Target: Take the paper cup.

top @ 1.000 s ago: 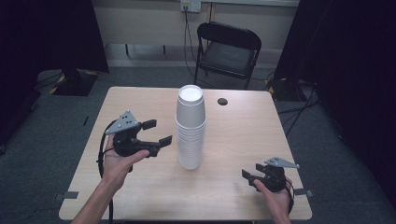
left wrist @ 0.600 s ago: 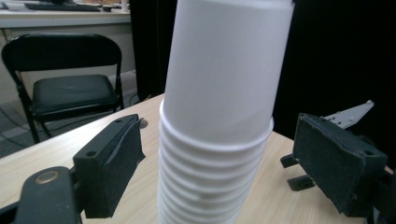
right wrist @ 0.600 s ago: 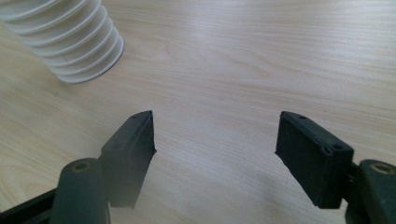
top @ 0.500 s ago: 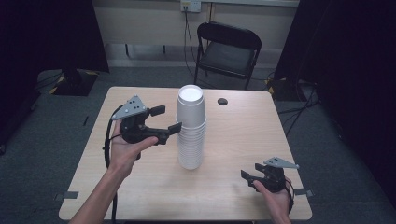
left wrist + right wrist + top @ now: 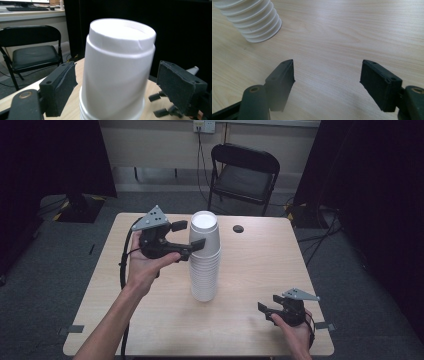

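Cup stack (image 5: 204, 257) upright mid-surface, top cup (image 5: 117, 62) framed between spread jaws of left gripper (image 5: 187, 236).
Best squeezed gently below the rim, lifted straight up; right gripper (image 5: 270, 309) resting open near front edge.

The person's left hand (image 5: 145, 265) is holding the left tool (image 5: 189, 240) raised at mid-left, its forearm reaching in from the bottom edge, its jaws pointing right and standing wide apart. The right hand (image 5: 295, 330) is keeping the right tool (image 5: 267, 306) low near the bottom right, jaws pointing left and spread open.
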The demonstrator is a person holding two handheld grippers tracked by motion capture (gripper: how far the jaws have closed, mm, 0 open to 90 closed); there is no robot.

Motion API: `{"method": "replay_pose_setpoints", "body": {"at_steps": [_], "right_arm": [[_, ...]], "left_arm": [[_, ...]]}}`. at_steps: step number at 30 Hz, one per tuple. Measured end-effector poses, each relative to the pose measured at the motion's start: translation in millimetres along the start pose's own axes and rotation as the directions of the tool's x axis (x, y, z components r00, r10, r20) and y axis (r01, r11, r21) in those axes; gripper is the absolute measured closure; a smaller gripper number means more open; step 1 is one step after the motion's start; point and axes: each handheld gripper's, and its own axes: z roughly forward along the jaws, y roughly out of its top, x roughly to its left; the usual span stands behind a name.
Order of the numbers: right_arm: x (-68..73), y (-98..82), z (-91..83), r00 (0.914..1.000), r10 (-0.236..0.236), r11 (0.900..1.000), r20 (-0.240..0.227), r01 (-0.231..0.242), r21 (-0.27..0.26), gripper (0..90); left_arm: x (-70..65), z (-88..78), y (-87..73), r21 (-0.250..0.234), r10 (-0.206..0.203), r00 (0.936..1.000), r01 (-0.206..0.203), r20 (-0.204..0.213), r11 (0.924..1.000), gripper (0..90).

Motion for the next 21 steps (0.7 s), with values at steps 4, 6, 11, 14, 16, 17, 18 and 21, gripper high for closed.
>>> {"method": "replay_pose_setpoints", "body": {"at_steps": [4,6,11,14,16,17,18,21], "right_arm": [[-0.8,-0.7,-0.3,1.0000,0.003,1.000,0.004,-0.003,0.007,27.6],[-2.0,-0.9,-1.1,1.0000,0.007,1.000,0.005,-0.007,0.004,27.6],[-3.9,-1.6,-3.1,0.9999,0.015,1.000,0.005,-0.015,-0.001,27.6],[-4.1,-1.9,-3.9,0.9999,0.016,1.000,0.002,-0.016,-0.002,27.6],[-4.0,-1.9,-3.8,0.9998,0.018,1.000,0.000,-0.018,0.002,27.6],[-4.0,-2.1,-3.6,0.9999,0.016,1.000,0.000,-0.016,0.002,27.6],[-3.9,-2.1,-3.4,0.9999,0.017,1.000,-0.004,-0.017,0.001,27.6],[-4.7,-2.3,-3.0,0.9997,0.023,1.000,-0.008,-0.023,0.004,27.5]], "left_arm": [[-0.5,9.2,4.4,-0.004,0.001,0.9999,-0.001,-0.016,1.0000,15.4],[-0.6,12.1,4.9,-0.003,0.000,0.9998,0.000,-0.017,1.0000,15.2],[-1.2,26.4,7.0,0.013,0.017,0.9998,-0.016,-0.011,0.9998,15.1],[-3.5,38.8,6.1,0.027,0.049,0.9984,-0.048,-0.027,0.9985,15.2],[-3.3,40.4,5.8,0.036,0.050,0.9984,-0.049,-0.029,0.9982,15.3],[-3.4,42.7,4.8,0.038,0.048,0.9985,-0.047,-0.027,0.9982,15.3],[-3.8,44.0,4.0,0.045,0.056,0.9981,-0.054,-0.027,0.9975,15.2],[-4.0,47.5,-0.4,0.065,0.064,0.9973,-0.062,-0.035,0.9960,15.2]]}}
